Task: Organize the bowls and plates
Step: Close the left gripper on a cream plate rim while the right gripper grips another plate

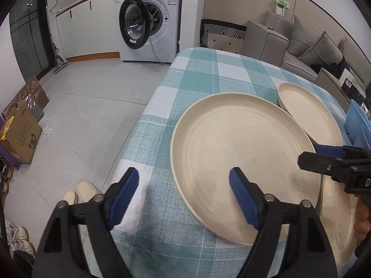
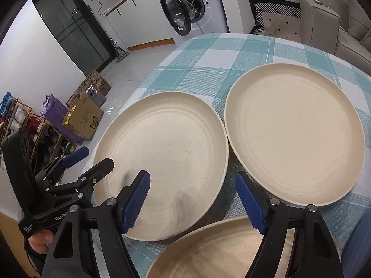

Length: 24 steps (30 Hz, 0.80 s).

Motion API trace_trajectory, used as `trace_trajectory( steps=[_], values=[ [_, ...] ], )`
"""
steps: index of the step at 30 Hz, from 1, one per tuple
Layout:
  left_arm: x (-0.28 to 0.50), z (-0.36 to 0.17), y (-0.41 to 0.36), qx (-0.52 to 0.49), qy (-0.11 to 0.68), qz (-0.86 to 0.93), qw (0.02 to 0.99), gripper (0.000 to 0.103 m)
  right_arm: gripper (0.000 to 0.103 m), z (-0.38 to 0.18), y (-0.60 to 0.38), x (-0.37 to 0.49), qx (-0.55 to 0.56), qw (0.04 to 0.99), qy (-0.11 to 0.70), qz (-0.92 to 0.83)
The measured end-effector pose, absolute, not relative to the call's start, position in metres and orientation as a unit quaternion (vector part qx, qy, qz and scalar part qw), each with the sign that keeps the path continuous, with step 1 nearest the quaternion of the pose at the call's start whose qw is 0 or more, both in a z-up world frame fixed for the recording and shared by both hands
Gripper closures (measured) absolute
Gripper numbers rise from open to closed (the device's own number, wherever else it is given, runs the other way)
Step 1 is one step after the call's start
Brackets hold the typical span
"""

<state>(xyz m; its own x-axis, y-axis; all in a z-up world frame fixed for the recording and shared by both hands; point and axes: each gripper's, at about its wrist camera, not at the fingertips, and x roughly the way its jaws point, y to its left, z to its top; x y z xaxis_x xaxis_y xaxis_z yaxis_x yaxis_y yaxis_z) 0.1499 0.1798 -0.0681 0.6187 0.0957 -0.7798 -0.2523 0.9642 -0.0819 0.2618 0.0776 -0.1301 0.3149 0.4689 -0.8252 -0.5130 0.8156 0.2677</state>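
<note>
Although three cream plates show, the nearest plate (image 2: 208,250) is cut off by the lower frame edge beneath the right gripper (image 2: 192,199), and a blue object (image 1: 357,120) at the far right of the left wrist view cannot be identified.

The left gripper (image 1: 184,197) stands spread, pinching nothing; its right finger hangs over the left plate (image 1: 231,157), its left finger over the checked tablecloth (image 1: 197,74). The right gripper is likewise spread and empty, straddling the gap between the left plate and the right plate (image 2: 294,143) ahead of it.

Writing: "GenR", partly hidden, on the left gripper's body; characters on a cardboard box (image 2: 84,118), unreadable.

Beyond the table: washing machine (image 1: 150,20), door open; grey sofa (image 1: 308,44); pale tiled floor (image 1: 88,97).
</note>
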Motion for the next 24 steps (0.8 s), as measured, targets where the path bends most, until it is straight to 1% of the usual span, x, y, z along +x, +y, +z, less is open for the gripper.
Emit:
trace_trajectory(
  steps=[1,2,3,5,6,8,10,12,14,15,17,22,24],
  values=[
    [0.15,-0.069,0.179,-0.091,0.427,0.096,0.895,0.026,0.036,-0.132,0.079,0.262,-0.024,0.809,0.504,0.302],
    [0.15,-0.069,0.178,-0.091,0.427,0.096,0.895,0.03,0.042,-0.133,0.079,0.262,-0.026,0.81,0.505,0.297],
    [0.15,-0.07,0.178,-0.091,0.428,0.095,0.894,0.033,0.044,-0.135,0.079,0.263,-0.027,0.811,0.505,0.294],
    [0.15,-0.071,0.178,-0.094,0.43,0.092,0.893,0.042,0.048,-0.137,0.079,0.264,-0.028,0.81,0.508,0.293],
    [0.149,-0.072,0.178,-0.093,0.431,0.092,0.893,0.044,0.05,-0.137,0.079,0.264,-0.031,0.811,0.506,0.291],
    [0.149,-0.073,0.178,-0.09,0.433,0.094,0.892,0.05,0.052,-0.137,0.079,0.264,-0.032,0.813,0.505,0.289],
    [0.149,-0.073,0.178,-0.09,0.434,0.094,0.892,0.054,0.055,-0.137,0.079,0.263,-0.033,0.814,0.503,0.288],
    [0.149,-0.073,0.178,-0.088,0.434,0.093,0.892,0.056,0.06,-0.137,0.08,0.262,-0.042,0.816,0.5,0.286],
    [0.15,-0.073,0.178,-0.086,0.434,0.092,0.892,0.064,0.062,-0.136,0.08,0.26,-0.052,0.82,0.495,0.282],
    [0.149,-0.073,0.178,-0.087,0.435,0.09,0.892,0.065,0.064,-0.136,0.08,0.259,-0.054,0.821,0.494,0.281],
    [0.149,-0.072,0.176,-0.084,0.432,0.085,0.894,0.071,0.066,-0.136,0.08,0.257,-0.059,0.824,0.49,0.278],
    [0.149,-0.071,0.172,-0.065,0.434,0.092,0.894,0.072,0.071,-0.135,0.079,0.253,-0.073,0.832,0.478,0.272],
    [0.148,-0.07,0.172,-0.064,0.433,0.093,0.894,0.073,0.075,-0.134,0.079,0.252,-0.08,0.834,0.475,0.269]
  ],
)
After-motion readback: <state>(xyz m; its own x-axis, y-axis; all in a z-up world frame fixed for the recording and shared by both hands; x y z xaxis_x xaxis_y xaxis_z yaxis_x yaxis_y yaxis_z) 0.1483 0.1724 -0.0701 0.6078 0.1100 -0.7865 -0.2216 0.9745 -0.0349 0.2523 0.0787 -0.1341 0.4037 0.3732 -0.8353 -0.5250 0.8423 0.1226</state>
